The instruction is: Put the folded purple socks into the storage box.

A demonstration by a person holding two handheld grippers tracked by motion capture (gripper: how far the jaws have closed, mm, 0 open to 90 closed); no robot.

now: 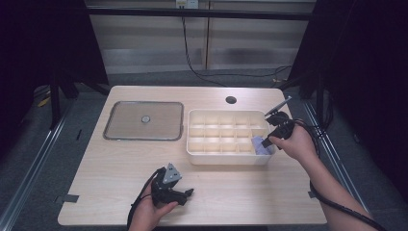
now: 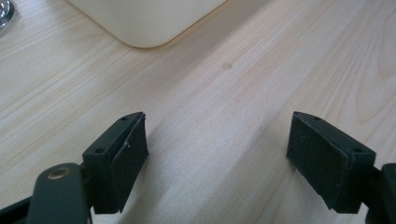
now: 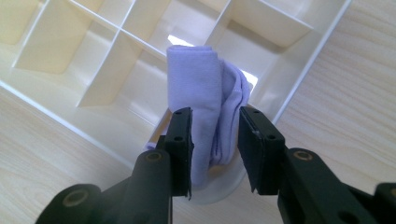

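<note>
My right gripper [image 3: 215, 144] pinches the purple cloth [image 3: 203, 93] over a corner pocket of the white box [image 1: 226, 159], so it drops in. My left gripper [image 2: 217, 158] rests spread wide, holding nothing.

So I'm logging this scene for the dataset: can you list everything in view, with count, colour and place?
Table: one, light wood, under everything.
Divided tray: one, cream, right of table centre.
Folded cloth: one, lilac, in the tray's near right corner compartment, between the right gripper's fingers.
Flat lid: one, clear with grey rim and small centre knob, left of the tray.
Cable hole: one, dark, far table edge.
Left gripper: one, black, open over bare table near the front edge.
Right gripper: one, black, closed on the cloth.
</note>
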